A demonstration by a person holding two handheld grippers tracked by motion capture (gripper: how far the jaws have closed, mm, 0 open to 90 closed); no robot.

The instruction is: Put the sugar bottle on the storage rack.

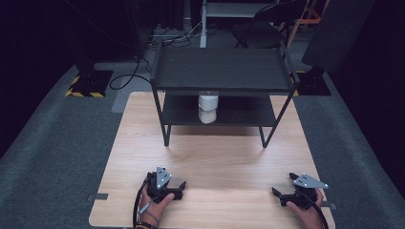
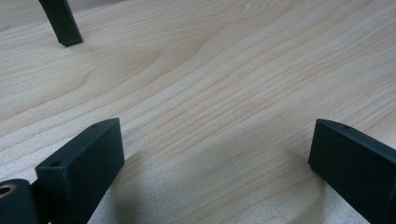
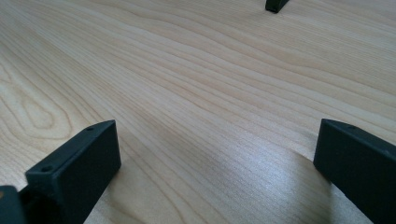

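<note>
Nearest the person, at the front edge of the wooden table, each hand rests on the tabletop with a gripper. At the left, the left gripper has its jaws spread wide with bare wood between them; at the right, the right gripper likewise stands wide apart and holds nothing. Farther back, well apart from both, a black two-tier shelf rack stands on the table. On its lower shelf, near the middle, sits a white container.
</note>
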